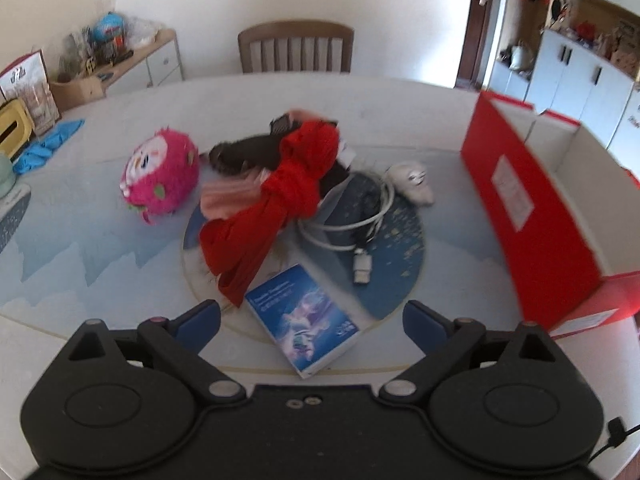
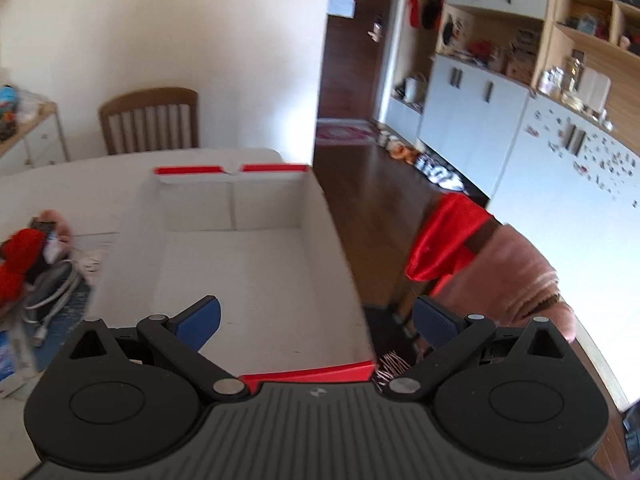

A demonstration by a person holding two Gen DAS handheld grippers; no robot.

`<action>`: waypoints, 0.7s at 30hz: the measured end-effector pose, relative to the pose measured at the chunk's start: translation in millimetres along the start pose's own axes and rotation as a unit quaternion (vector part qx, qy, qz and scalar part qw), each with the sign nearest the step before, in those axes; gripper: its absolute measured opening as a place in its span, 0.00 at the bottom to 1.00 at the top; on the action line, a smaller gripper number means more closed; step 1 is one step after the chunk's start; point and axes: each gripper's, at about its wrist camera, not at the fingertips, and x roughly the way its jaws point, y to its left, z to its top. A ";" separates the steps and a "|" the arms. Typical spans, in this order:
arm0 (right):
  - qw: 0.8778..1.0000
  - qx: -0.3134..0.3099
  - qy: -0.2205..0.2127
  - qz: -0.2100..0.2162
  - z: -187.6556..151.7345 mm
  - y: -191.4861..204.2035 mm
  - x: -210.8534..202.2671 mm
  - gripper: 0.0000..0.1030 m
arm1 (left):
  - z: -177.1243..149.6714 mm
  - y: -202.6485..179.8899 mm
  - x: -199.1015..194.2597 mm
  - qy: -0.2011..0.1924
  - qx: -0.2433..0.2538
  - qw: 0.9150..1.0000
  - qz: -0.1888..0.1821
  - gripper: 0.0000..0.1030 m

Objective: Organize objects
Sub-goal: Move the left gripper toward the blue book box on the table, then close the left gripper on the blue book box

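Note:
My left gripper (image 1: 312,320) is open and empty above a blue-and-white book (image 1: 302,318) near the table's front. Beyond it lie a knotted red cloth (image 1: 276,204), a pink cloth (image 1: 228,196), a dark garment (image 1: 252,152), a pink plush toy (image 1: 160,176), a coiled white cable (image 1: 352,224) and a small white toy (image 1: 414,180). A red box (image 1: 532,208) with a white inside stands open at the right. My right gripper (image 2: 316,320) is open and empty, over the near right part of that box (image 2: 256,264), which holds nothing.
A wooden chair (image 1: 296,46) stands behind the table (image 1: 100,292). A blue cloth (image 1: 48,144) and a yellow box (image 1: 14,128) lie at the far left. A red-draped seat with a pink cushion (image 2: 520,264) stands right of the table; cabinets (image 2: 472,108) line the far wall.

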 end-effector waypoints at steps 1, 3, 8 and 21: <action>1.000 0.002 0.005 -0.005 -0.3 -2.3 5.4 1.00 | -0.1 0.8 5.5 0.007 -0.002 1.000 0.004 0.94; 1.000 0.001 0.016 -0.015 -1.7 -5.1 15.4 1.00 | -1.7 3.1 17.2 0.026 -0.007 1.000 0.011 0.92; 0.998 -0.001 0.049 -0.026 -5.7 -11.0 40.4 1.00 | -4.1 11.4 40.1 0.069 -0.036 0.997 0.011 0.87; 0.996 -0.013 0.088 -0.026 -4.1 -9.9 73.7 0.96 | 9.4 15.6 51.6 0.086 -0.081 0.993 -0.020 0.79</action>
